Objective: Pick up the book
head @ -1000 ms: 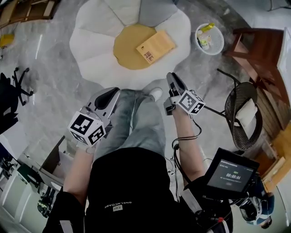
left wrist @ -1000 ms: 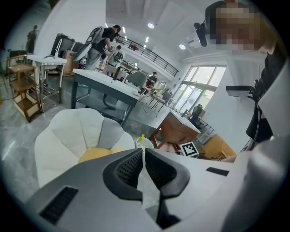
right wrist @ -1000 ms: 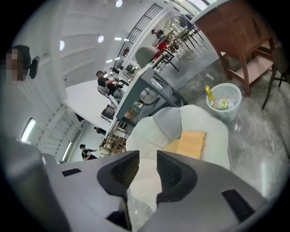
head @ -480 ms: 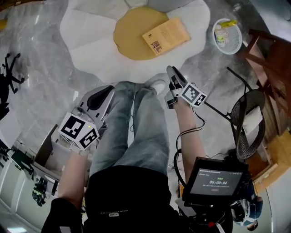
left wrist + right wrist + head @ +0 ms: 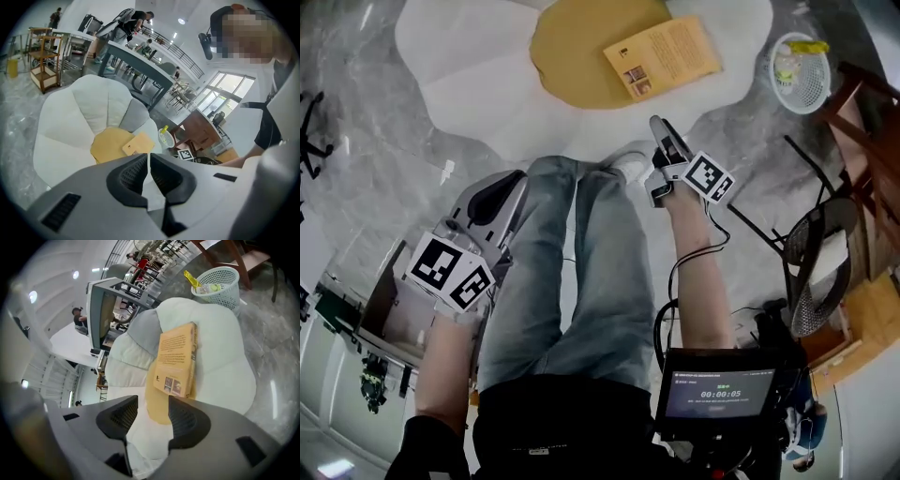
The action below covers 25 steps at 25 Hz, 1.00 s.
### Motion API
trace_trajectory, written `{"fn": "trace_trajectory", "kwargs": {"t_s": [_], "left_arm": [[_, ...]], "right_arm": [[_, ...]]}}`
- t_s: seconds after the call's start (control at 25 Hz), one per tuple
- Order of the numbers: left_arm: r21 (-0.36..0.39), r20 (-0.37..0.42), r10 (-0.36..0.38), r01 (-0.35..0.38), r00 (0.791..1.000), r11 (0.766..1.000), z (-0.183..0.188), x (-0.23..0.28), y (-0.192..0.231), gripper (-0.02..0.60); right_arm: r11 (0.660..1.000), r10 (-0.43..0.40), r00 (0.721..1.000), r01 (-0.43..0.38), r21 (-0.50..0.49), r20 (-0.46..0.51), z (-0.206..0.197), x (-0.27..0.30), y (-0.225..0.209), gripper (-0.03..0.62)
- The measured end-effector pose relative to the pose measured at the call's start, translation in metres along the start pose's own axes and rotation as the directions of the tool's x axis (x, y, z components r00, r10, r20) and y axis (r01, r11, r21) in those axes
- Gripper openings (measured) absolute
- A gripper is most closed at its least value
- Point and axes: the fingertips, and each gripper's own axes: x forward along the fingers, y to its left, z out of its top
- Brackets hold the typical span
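Looking down through the head camera, I saw the book (image 5: 663, 58) lying flat on a white petal-shaped mat (image 5: 469, 66) on the floor. It sat partly on the mat's yellow centre (image 5: 577, 47), with its far side reaching over onto a white petal. A white basket (image 5: 800, 72) stood on the stone floor just off the mat. The right gripper (image 5: 662, 131) hung near the mat's edge, beside my shoe (image 5: 628, 167), aimed toward the book but apart from it. In the right gripper view its jaws were opening, already a fair way apart with nothing between them, and the book (image 5: 176, 363) showed beyond the gap. The left gripper (image 5: 500, 187) was out by my left leg, well back from the mat. Its jaws stood all but together, only a sliver between the tips, and it gripped nothing.
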Motion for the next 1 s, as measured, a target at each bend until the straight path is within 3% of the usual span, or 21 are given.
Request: {"fn": "trace_trajectory", "kwargs": {"t_s": [0.52, 1.0], "left_arm": [[-0.067, -0.012, 0.038, -0.039, 0.999, 0.997, -0.017, 0.038, 0.068, 0.015], [-0.061, -0.042, 0.070, -0.073, 0.997, 0.995, -0.018, 0.054, 0.102, 0.015]], "right_arm": [[0.997, -0.011, 1.000, 0.009, 0.082, 0.022, 0.005, 0.056, -0.058, 0.235], [0.989, 0.016, 0.999, -0.023, 0.148, 0.044, 0.013, 0.098, -0.085, 0.250]]}}
